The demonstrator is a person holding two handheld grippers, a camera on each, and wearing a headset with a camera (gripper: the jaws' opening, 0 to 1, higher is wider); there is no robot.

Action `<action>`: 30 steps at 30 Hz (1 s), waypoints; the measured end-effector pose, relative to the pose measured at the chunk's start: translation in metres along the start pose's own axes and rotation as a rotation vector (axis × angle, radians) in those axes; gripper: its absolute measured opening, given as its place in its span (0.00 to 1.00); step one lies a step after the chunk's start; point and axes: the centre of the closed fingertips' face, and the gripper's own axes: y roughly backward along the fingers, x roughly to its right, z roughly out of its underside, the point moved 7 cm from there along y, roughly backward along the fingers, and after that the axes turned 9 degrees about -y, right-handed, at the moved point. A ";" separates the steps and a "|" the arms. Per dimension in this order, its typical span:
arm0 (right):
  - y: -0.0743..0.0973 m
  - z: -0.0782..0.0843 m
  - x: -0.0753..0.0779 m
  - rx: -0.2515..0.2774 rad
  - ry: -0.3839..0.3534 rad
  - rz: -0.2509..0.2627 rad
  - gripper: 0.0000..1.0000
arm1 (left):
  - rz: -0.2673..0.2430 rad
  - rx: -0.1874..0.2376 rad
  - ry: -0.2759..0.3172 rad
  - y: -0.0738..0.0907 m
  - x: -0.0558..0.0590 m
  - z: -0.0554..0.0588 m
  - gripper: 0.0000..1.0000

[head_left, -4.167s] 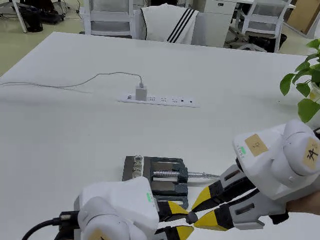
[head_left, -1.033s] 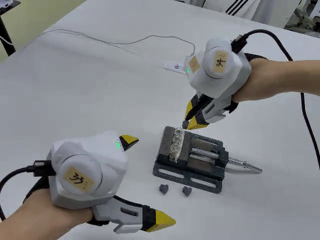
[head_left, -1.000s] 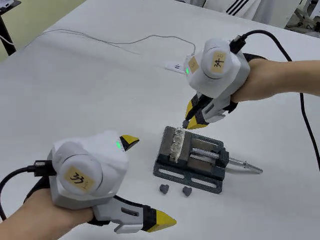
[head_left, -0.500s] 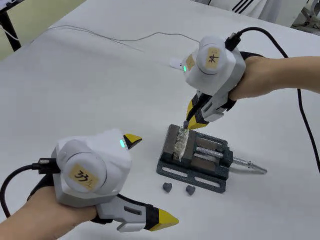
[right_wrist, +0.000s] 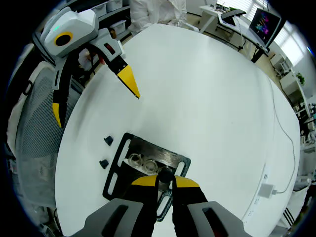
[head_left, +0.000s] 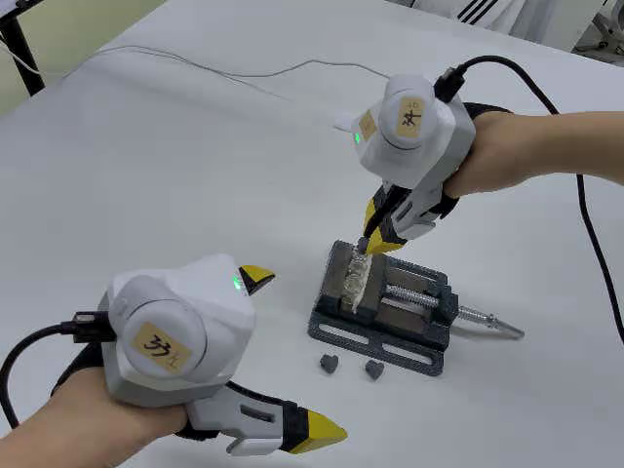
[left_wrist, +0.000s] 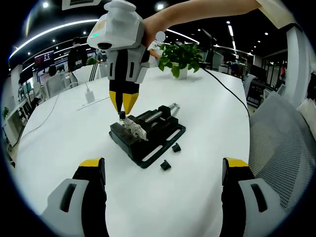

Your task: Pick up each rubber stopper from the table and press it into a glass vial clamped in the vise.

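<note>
Stoppers [head_left: 330, 364] are lying loose, two of them, on the table [head_left: 146, 175] just beside the base of the vise [head_left: 375, 339]. The left gripper [head_left: 291, 353] is hovering well apart from the vise, its jaws spread wide and gripping nothing. The right gripper [head_left: 372, 242] is pointing down over the far end of the vise, its jaws nearly closed and pinching a held stopper [right_wrist: 165, 174]. The vise is clamping a short row of vials [head_left: 356, 283] (clear glass, so the mouths are hard to read). The held stopper is sitting at or just above the end vial; whether it is touching the rim cannot be told.

The likeliest trouble is an off-centre press: the held stopper would be catching the rim, tipping, and popping out of the narrow pinch. A tilted push would be levering the end vial against its neighbour, risking cracked glass. The yellow jaw tips could also be knocking the next vial. Nothing is bracing the vise, so a hard sideways shove might be sliding it across the table.
</note>
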 end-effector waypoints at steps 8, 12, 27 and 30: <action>0.000 -0.003 -0.006 -0.035 0.003 0.000 0.05 | 0.002 -0.002 0.006 -0.001 0.001 0.002 0.98; 0.000 -0.004 -0.005 -0.053 -0.013 -0.002 0.05 | 0.004 -0.003 0.007 -0.001 0.001 0.002 0.98; -0.002 -0.006 -0.003 -0.073 -0.204 -0.005 0.03 | 0.013 -0.003 0.016 -0.002 0.003 0.005 0.98; -0.003 -0.007 -0.003 -0.080 -0.250 0.013 0.03 | 0.015 0.000 0.016 -0.003 0.003 0.005 0.98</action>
